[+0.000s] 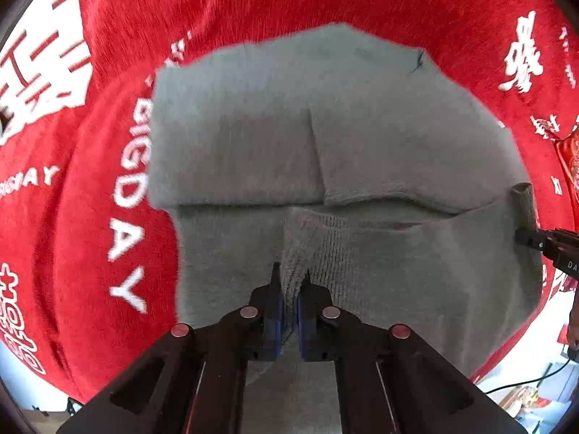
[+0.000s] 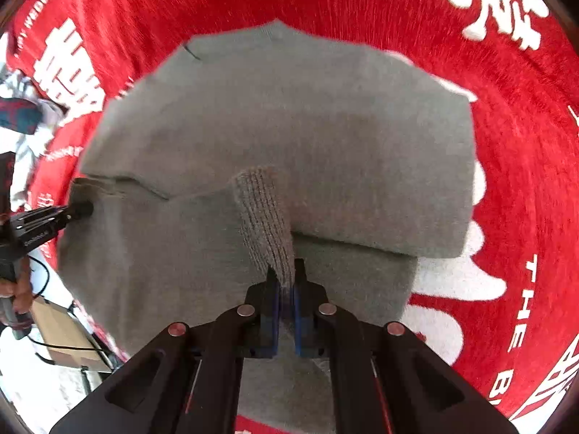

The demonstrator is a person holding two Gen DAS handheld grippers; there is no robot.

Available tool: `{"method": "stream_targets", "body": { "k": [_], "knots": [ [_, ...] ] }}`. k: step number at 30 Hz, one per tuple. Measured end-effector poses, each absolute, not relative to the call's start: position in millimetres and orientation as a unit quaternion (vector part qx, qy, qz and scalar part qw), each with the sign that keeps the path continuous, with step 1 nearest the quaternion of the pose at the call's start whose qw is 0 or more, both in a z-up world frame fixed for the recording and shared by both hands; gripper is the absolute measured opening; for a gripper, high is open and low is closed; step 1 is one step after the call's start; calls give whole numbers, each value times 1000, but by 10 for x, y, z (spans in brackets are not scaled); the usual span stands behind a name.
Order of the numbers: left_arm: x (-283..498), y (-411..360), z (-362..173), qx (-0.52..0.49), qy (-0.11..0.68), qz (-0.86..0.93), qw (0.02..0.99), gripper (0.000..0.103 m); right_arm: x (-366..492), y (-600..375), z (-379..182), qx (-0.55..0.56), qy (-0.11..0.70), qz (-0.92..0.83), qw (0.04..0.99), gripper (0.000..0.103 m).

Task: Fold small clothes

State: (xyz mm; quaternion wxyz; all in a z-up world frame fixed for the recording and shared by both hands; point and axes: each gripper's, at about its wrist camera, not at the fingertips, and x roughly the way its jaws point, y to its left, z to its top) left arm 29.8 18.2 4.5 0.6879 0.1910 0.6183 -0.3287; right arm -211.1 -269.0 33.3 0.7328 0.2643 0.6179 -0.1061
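With its sleeves already folded in, the grey knitted wool sweater [image 1: 325, 152] lies on the red printed cloth [image 1: 90, 217], my left claw [image 1: 289, 285] and right claw [image 2: 286, 282] pinching its ribbed hem, final fold remaining.

Your left gripper [image 1: 289, 285] points steeply down with its jaws pinched tight on a ribbed edge of the grey sweater [image 1: 362, 137], while your right gripper [image 2: 286, 282], equally steep, clamps another ribbed fold, and your hand [image 2: 16, 289] grasps the far left handle.
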Motion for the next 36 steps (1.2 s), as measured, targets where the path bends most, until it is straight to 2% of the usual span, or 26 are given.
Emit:
{"method": "stream_targets", "body": {
  "k": [8,13,17,23,26,30,31,32,33,34,36],
  "knots": [
    [346,247,936,163,560,-367,725,7,-2139,-2920,1169,271,552,-106,781,6],
    [743,-41,1253,150,511,-372,760,7,-1786,-3223,1348,267,518,-122,804,6],
    [1072,-413,1060,153,501,-349,777,7,-1466,-3533,1172,286,505,-136,803,6],
    [1322,-926,328,188,523,-291,779,7,-1185,-3829,410,336,529,-161,763,6],
    [1404,-1006,-37,193,542,-262,775,7,-1129,-3916,37,353,546,-171,741,6],
    [1535,-999,-278,180,562,-236,772,7,-1109,-3921,-172,351,560,-173,730,6],
    [1568,-994,-299,180,566,-233,770,10,-1115,-3930,-177,352,559,-176,730,7],
    [1594,-988,-297,185,565,-223,773,22,-1124,-3942,-174,354,558,-179,729,7],
    [1619,-970,-275,194,559,-209,778,38,-1135,-3965,-161,355,557,-187,727,7],
    [1662,-931,-233,202,551,-190,787,45,-1144,-3989,-132,344,559,-204,726,9],
    [1748,-825,-137,198,544,-174,797,46,-1133,-4073,-107,319,566,-232,724,9]
  ]
}}
